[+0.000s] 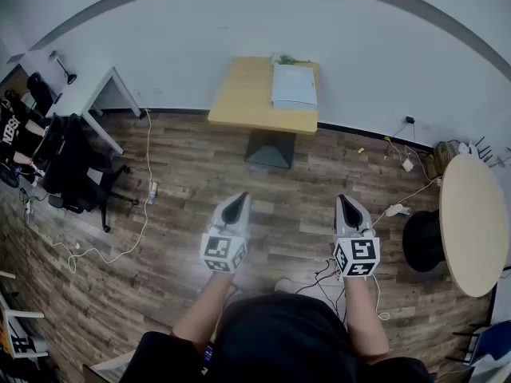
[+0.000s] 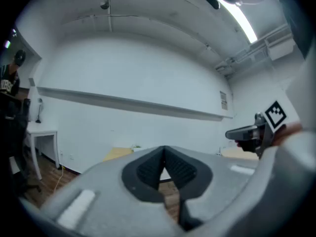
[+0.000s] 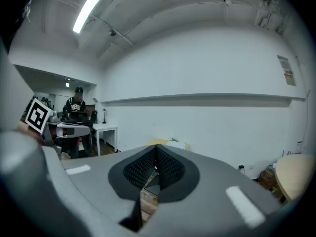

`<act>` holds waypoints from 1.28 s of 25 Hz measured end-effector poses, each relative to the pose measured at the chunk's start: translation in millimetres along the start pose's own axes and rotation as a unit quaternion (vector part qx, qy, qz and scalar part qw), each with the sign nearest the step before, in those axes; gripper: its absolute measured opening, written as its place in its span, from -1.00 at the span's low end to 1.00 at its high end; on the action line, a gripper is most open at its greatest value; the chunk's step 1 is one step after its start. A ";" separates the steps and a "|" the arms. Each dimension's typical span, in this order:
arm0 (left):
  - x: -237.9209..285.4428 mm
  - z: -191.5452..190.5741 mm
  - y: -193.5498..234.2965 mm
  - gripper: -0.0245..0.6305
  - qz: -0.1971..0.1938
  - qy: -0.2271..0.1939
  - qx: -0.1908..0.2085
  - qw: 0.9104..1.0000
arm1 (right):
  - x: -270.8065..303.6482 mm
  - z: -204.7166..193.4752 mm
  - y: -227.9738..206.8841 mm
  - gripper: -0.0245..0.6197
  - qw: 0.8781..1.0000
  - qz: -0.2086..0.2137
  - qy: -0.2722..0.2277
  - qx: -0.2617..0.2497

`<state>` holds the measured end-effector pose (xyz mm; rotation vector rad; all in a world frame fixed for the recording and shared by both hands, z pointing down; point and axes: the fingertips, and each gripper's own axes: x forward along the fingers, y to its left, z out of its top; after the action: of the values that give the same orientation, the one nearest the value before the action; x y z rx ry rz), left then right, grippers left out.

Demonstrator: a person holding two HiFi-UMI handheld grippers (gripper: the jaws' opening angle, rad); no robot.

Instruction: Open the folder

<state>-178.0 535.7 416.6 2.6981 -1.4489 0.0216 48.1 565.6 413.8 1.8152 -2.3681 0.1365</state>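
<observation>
Both left gripper and right gripper closed, holding nothing
Folder lies on the tabletop by the far wall, well ahead of both, across the wood floor

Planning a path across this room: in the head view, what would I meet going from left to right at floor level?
From the left: black office chair → left gripper → right gripper → round pale wooden table.
</observation>
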 end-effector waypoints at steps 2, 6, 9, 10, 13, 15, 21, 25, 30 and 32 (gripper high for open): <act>1.0 0.8 2.3 -0.92 0.007 -0.004 -0.004 1.000 | 3.8 0.5 -2.9 -0.92 1.000 -0.004 0.000 -0.003; 6.1 5.2 2.5 -0.92 0.020 -0.010 0.000 1.000 | 10.1 3.4 -10.0 -0.91 1.000 -0.008 -0.013 0.001; 8.3 7.7 1.4 -0.92 0.033 -0.015 0.007 0.999 | 16.4 -1.3 -12.6 -0.92 1.000 0.003 -0.014 0.010; 10.0 8.3 -0.2 -0.92 0.034 -0.016 0.008 0.999 | 18.9 -3.0 -13.4 -0.91 1.000 0.009 -0.014 0.010; 16.2 10.5 -10.7 -0.92 0.037 -0.018 0.009 0.999 | 23.7 -6.4 -18.8 -0.91 1.000 0.025 -0.013 0.012; 21.5 12.1 -20.9 -0.92 0.039 -0.021 0.012 0.999 | 25.5 -10.6 -23.4 -0.91 0.999 0.033 -0.012 0.013; 39.9 -7.4 -42.9 -0.92 0.025 -0.006 0.014 1.000 | 27.1 -32.7 -39.4 -0.92 0.999 0.032 -0.007 0.030; 52.1 -15.7 -33.9 -0.92 0.014 0.005 0.010 1.000 | 40.4 -36.9 -38.1 -0.91 0.998 0.035 -0.006 0.047; 95.5 -22.4 -13.5 -0.92 0.006 0.013 0.000 1.000 | 78.3 -35.1 -44.7 -0.92 0.998 0.039 0.009 0.038; 119.3 -24.2 -4.9 -0.92 0.000 0.015 -0.005 1.000 | 97.8 -32.0 -52.8 -0.92 0.998 0.036 0.008 0.048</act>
<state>-107.4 441.0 446.4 2.6779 -1.4364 0.0547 76.4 464.1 461.5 1.7634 -2.4561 0.2752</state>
